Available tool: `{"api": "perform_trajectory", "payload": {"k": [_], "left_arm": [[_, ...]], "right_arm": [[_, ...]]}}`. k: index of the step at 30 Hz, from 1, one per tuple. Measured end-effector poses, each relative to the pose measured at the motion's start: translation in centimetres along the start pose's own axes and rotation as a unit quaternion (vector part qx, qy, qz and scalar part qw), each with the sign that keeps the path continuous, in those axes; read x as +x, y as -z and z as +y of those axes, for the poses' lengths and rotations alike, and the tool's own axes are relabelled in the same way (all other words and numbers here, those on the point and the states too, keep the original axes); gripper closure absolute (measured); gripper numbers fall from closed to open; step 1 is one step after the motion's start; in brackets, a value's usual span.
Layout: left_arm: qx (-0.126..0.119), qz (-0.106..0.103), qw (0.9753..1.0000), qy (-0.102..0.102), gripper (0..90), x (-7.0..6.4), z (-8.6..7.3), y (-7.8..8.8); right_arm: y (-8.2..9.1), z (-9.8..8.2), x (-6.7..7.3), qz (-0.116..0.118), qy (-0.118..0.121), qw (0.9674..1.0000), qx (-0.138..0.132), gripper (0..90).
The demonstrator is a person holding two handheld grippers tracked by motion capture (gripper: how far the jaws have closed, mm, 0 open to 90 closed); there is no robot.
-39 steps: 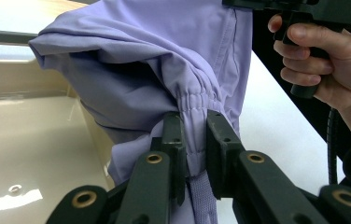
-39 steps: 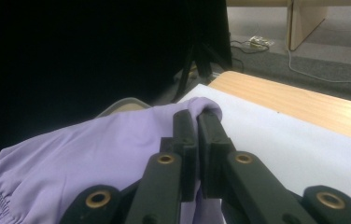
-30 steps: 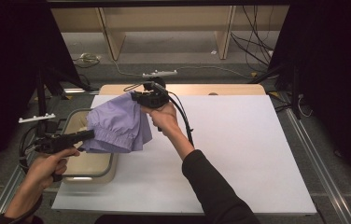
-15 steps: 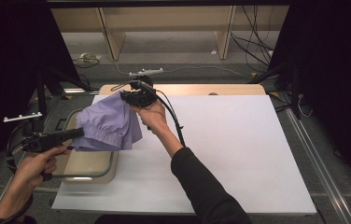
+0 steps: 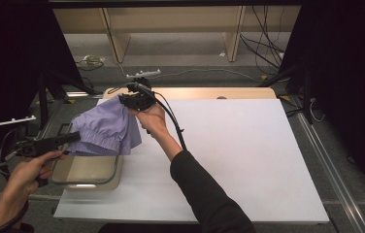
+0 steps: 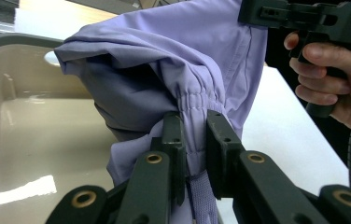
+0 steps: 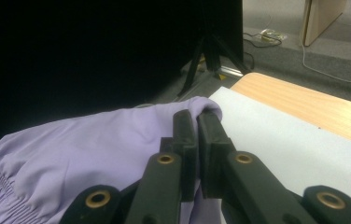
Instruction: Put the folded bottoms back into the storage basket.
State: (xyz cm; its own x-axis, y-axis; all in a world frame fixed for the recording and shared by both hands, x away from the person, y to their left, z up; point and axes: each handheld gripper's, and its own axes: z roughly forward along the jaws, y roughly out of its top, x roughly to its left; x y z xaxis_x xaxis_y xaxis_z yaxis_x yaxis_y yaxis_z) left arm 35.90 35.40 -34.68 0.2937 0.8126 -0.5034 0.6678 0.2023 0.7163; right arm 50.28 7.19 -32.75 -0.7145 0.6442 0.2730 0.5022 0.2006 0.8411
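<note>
A lilac garment (image 5: 105,128) hangs stretched between my two grippers above the left side of the table. My left gripper (image 5: 72,137) is shut on its gathered elastic band (image 6: 193,100), low at the left. My right gripper (image 5: 122,101) is shut on a far corner of the cloth (image 7: 197,106), higher and toward the back. Beneath the cloth stands a beige plastic bin (image 5: 86,170), its inside seen behind the cloth as the bin (image 6: 29,130) in the left gripper view.
A white sheet (image 5: 229,150) covers the table; a wooden strip (image 5: 209,93) shows along the far edge. Black curtains flank both sides, and cables lie on the floor behind. The other hand and its gripper (image 6: 323,18) are close at the upper right of the left gripper view.
Both grippers have carried the garment leftward, so it now hangs more over the bin. Both grips on the cloth are unchanged.
</note>
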Motion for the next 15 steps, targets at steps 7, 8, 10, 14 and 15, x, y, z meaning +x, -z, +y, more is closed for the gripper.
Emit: {"api": "perform_trajectory", "payload": {"k": [7,8,10,14,15], "left_arm": [[0.000,0.004,1.0000,0.008,79.0,0.8,0.2,0.4],[0.001,0.005,0.9999,0.009,79.0,0.9,0.2,0.4],[0.003,0.007,0.9999,0.008,79.0,1.0,0.2,0.5],[0.007,0.013,0.9999,0.006,79.0,1.4,0.2,0.6],[0.006,0.014,0.9998,0.008,79.0,1.5,0.2,0.7]], "right_arm": [[-0.8,0.0,0.6,-0.001,0.002,1.0000,0.006,87.5],[-0.9,0.0,0.7,-0.001,0.001,1.0000,0.007,87.5],[-1.2,0.0,0.9,0.000,0.002,1.0000,0.008,87.5],[-1.9,-0.1,1.4,-0.002,0.004,0.9999,0.015,87.5],[-2.1,-0.1,1.4,-0.002,0.005,0.9999,0.016,87.5]]}}
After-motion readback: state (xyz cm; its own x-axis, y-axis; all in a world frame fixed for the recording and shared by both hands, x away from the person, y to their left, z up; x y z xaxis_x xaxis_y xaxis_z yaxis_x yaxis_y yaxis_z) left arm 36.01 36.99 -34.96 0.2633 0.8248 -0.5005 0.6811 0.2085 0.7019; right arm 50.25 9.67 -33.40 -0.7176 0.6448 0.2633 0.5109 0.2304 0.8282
